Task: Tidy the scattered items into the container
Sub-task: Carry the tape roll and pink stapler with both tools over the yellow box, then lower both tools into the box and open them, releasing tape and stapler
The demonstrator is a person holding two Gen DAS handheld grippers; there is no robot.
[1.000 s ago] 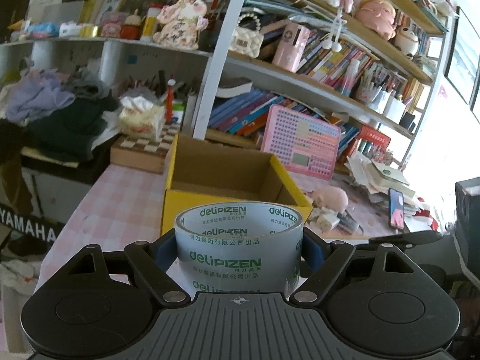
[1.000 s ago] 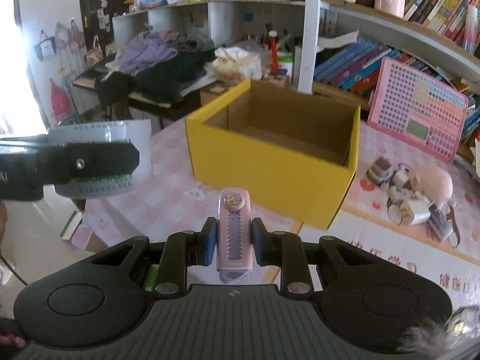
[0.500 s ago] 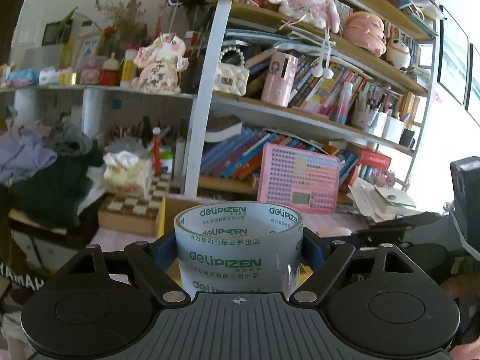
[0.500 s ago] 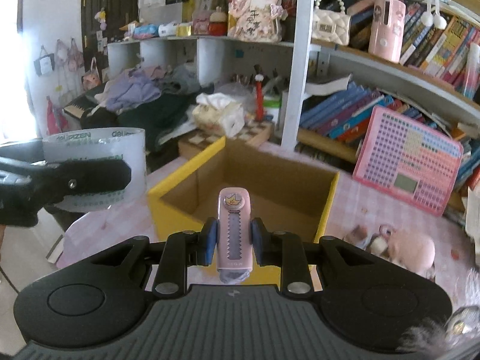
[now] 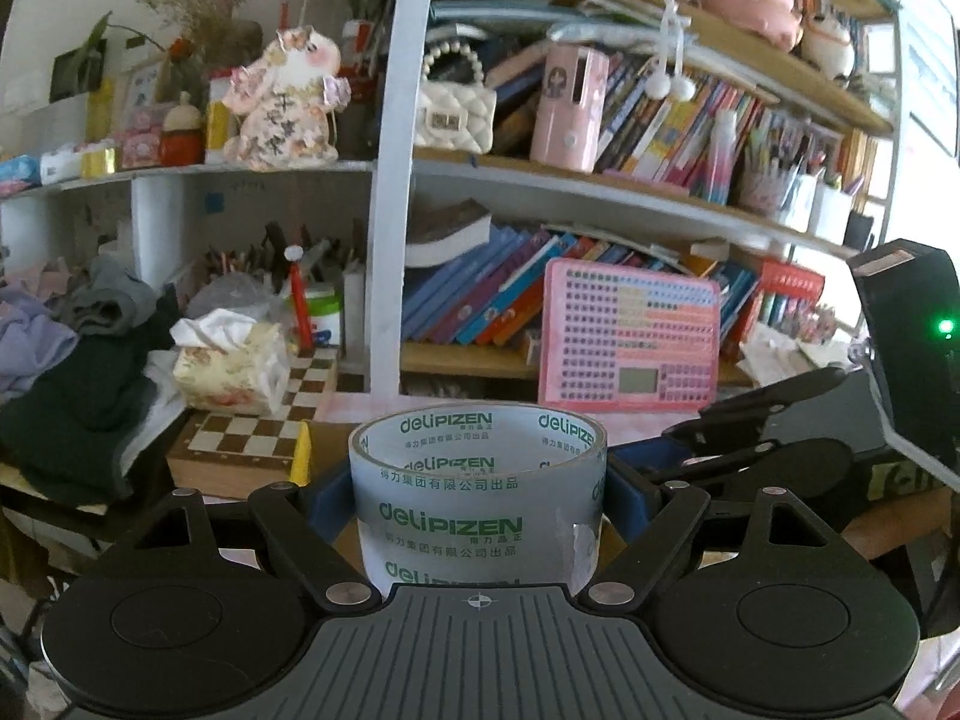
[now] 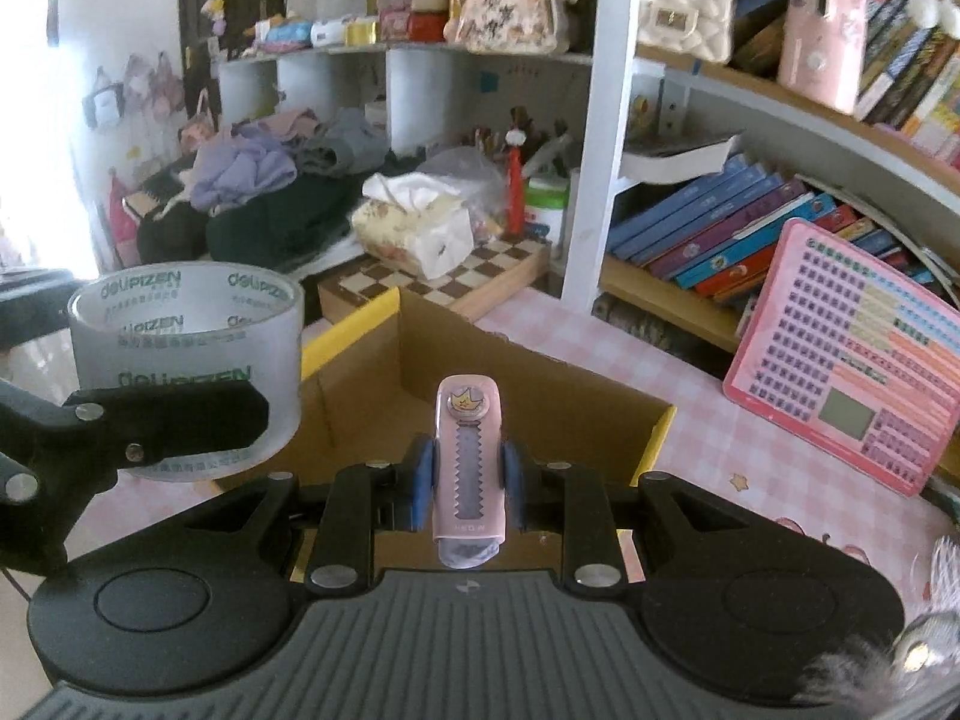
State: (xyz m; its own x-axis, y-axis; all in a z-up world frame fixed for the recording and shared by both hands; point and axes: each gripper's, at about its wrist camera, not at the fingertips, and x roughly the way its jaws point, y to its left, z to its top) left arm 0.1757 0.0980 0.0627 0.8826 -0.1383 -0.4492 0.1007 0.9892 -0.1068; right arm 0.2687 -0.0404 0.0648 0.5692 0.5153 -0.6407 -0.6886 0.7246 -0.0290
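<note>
Blue-padded left gripper [image 5: 478, 483] & right gripper [image 6: 467, 474] angled down over box [image 6: 540, 402].

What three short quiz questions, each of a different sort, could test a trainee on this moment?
1. True or false: the left gripper holds a roll of tape.
2. The right gripper is shut on: A) a pink utility knife, B) a pen, C) nothing.
3. Fill in: the open yellow ___ lies below both grippers.

Key: 1 true; 2 A; 3 box.
</note>
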